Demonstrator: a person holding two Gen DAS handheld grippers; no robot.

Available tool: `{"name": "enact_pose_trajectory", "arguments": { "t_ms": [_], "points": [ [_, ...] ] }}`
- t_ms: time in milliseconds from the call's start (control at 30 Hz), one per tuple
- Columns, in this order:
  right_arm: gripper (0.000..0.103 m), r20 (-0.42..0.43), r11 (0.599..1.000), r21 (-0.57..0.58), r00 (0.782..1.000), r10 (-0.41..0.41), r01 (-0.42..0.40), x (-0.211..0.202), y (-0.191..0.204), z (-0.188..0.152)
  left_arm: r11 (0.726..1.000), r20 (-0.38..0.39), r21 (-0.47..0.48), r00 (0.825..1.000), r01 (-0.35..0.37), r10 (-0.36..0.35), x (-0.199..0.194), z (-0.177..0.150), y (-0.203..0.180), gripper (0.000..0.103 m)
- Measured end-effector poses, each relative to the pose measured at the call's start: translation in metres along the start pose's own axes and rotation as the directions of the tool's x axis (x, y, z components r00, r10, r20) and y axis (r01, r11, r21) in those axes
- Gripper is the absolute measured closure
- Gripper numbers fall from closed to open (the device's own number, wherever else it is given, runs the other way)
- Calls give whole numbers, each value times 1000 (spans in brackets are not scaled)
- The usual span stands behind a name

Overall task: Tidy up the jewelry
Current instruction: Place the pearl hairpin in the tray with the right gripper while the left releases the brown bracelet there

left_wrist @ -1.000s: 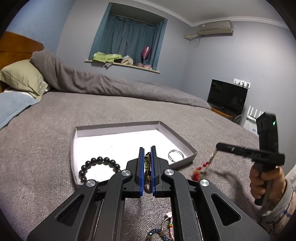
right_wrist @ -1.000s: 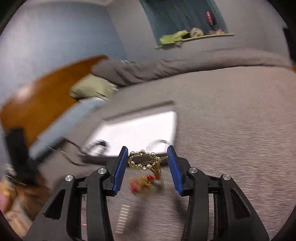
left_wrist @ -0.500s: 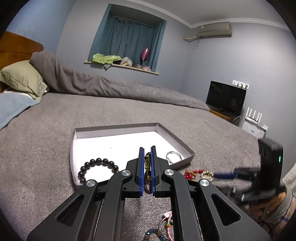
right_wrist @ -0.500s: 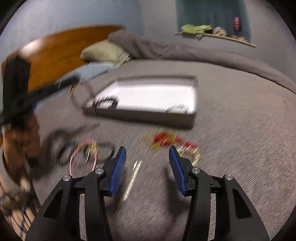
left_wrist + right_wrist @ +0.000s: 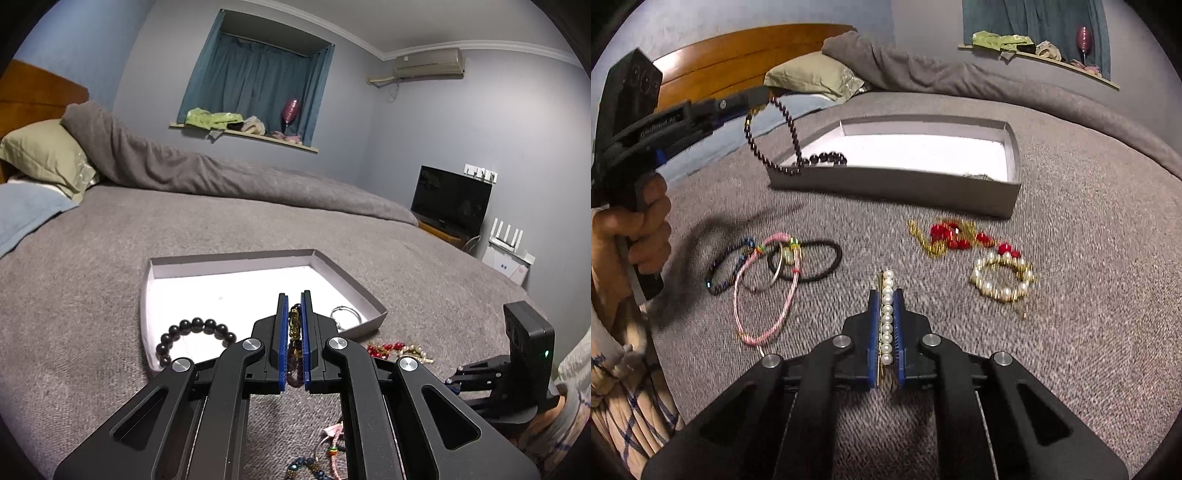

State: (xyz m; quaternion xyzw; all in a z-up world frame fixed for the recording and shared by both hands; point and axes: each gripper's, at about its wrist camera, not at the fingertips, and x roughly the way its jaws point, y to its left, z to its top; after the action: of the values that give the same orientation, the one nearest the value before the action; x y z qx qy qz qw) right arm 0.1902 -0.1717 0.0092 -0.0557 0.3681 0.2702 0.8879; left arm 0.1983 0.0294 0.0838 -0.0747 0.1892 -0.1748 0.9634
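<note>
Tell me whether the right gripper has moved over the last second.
Yes. The right gripper has swung away from the tray and dropped toward the blanket, where it is now shut on the pearl hairpin lying nearer than the red bead piece.

- On my right wrist feed I can read one marking only: pale lettering along the black side of the left gripper, at the left of the scene. It looks like "GenRobot AI", though blur softens the letters and I am unsure of the last ones.
- The television at the far right in my left wrist feed carries a small mark on its lower bezel, too small for me to read.
</note>
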Motion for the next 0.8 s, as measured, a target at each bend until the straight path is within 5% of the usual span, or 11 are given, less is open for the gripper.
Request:
{"name": "enact_pose_trajectory", "arguments": {
  "t_ms": [400, 800],
  "points": [
    [96, 158, 996, 79, 987, 28, -41, -5, -21, 59, 1000, 2, 22, 1000, 4, -4, 16, 10, 0, 96],
    [96, 163, 989, 130, 985, 48, -69, 39, -34, 111, 999, 0, -24, 999, 42, -42, 63, 27, 12, 96]
  ]
}}
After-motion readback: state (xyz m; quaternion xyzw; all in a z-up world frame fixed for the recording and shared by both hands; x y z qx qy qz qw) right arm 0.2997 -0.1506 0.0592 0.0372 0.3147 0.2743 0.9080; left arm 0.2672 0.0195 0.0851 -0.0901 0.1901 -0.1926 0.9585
